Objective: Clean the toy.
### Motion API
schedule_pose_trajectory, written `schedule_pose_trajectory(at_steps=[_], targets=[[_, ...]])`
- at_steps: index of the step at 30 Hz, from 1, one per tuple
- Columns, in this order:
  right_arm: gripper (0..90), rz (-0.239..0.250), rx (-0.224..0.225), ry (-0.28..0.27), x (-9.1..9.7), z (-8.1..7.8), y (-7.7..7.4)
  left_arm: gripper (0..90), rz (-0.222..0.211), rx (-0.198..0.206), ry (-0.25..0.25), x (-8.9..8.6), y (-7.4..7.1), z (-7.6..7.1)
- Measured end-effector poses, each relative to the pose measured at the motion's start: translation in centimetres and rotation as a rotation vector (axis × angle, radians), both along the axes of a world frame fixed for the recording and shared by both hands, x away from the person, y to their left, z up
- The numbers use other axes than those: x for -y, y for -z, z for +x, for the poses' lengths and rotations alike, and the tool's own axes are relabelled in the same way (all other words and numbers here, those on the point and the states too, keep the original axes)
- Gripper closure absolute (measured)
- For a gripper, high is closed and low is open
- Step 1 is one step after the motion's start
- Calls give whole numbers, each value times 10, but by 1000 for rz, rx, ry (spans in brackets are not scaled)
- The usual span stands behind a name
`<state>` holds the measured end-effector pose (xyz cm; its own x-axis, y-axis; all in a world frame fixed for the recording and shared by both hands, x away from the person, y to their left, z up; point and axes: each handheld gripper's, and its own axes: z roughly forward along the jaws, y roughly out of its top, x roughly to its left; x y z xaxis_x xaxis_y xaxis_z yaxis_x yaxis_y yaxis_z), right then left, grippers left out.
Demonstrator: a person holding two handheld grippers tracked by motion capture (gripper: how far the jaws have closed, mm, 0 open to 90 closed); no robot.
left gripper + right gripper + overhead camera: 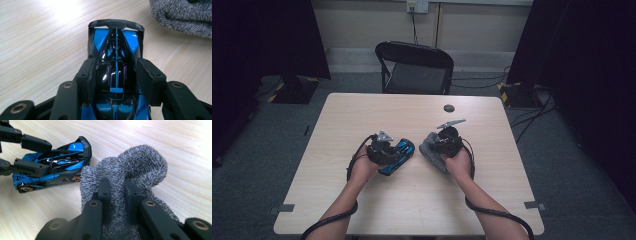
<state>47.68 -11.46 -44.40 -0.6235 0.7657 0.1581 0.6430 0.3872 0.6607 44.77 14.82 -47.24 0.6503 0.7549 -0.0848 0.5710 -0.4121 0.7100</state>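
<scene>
The left gripper (113, 75) clamps the blue toy car (116, 62) steady while the right gripper (117, 192), just beside it, pinches the grey cloth (140, 167), apparently for wiping.

On the table (362, 200), the toy car (398, 156) lies left of centre, and the cloth (428, 146) lies just to its right, close beside it. The left gripper (116, 72) straddles the car from above, a jaw on each flank. The right gripper (118, 192) sits on the cloth, a fold pinched between its jaws. A small disc (449, 108) lies farther back on the table, and a chair (414, 67) stands behind the far edge.
</scene>
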Motion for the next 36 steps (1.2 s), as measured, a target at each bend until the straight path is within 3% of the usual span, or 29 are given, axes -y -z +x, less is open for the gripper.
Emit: schedule_pose_trajectory(at_steps=[11,25,36], targets=[[787,-6,-4,0,-5,2,7,511,-8,1,4,-1,0,1],[787,-32,-21,-3,-22,4,28,511,-9,-5,9,0,0,3],[787,-36,-25,-31,-28,-1,29,511,-9,-7,9,0,0,3]])
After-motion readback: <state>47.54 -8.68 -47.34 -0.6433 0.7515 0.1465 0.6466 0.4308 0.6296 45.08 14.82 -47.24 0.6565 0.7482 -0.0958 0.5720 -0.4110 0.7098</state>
